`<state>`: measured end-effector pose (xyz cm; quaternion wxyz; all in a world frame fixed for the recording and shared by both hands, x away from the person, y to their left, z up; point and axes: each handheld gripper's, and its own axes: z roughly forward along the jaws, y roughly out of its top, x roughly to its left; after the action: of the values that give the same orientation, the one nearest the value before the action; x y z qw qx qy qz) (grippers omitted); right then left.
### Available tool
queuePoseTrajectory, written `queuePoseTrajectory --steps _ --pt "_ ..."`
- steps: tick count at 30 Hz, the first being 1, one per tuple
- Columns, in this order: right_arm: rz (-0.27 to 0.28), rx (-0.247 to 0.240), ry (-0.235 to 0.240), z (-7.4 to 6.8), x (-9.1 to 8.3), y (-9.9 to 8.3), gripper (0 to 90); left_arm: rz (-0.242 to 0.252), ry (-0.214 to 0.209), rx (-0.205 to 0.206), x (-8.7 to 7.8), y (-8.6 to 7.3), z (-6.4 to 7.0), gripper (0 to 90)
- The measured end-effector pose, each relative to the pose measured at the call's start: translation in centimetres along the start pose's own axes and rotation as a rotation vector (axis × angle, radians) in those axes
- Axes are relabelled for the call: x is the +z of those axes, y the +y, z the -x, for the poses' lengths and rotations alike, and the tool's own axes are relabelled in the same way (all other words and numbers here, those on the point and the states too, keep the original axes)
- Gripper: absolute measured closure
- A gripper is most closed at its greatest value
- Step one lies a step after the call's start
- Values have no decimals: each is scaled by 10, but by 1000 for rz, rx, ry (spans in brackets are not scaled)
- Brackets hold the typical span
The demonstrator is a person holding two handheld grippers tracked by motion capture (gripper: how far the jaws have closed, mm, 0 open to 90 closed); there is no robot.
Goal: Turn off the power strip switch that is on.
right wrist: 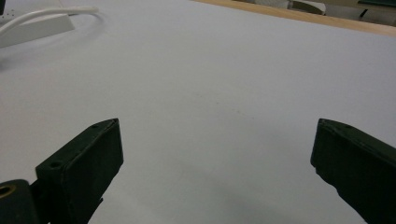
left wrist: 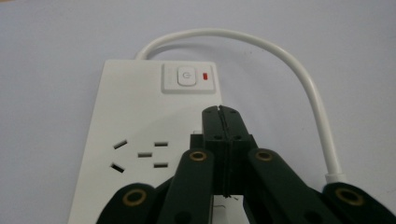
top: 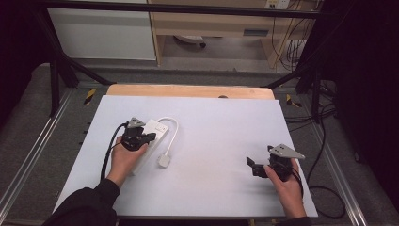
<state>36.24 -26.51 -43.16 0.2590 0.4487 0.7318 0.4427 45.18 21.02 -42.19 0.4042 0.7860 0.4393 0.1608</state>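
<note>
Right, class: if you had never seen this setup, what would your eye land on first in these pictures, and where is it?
First, the white power strip on the left of the pale table, its white cable looping round to a plug. The left gripper hovers over the strip, jaws shut, pointing at the switch beside a red light. The right gripper waits at the table's right, jaws wide open.

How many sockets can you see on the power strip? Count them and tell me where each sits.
1 on the power strip: the socket just below the switch, left of the shut left gripper. More may be hidden under the gripper and hand.
</note>
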Motion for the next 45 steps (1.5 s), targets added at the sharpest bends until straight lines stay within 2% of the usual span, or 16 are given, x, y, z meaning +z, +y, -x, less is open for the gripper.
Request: queuePoseTrajectory --steps 6,13,16,23,27,29,35,39,45 --pt "0 2 0 0 0 0 29 27 -10 15 -1 3 4 884" --pt "1 1 0 0 0 0 29 72 -5 20 -3 7 7 723" --pt "0 1 0 0 0 0 29 96 3 16 -3 9 8 602" --pt "1 1 0 0 0 0 29 153 -10 -5 -7 14 11 400" --pt "0 1 -1 0 0 0 28 169 28 -16 -8 17 13 204" --pt "1 2 0 0 0 0 28 189 49 -9 -9 17 13 137" --pt "0 2 -1 0 0 0 28 239 35 -47 -14 19 13 106" --pt "0 1 -1 0 0 0 28 265 23 -44 -20 20 13 88" --pt "5 5 1 0 0 0 24 276 -10 -56 -30 21 14 75"
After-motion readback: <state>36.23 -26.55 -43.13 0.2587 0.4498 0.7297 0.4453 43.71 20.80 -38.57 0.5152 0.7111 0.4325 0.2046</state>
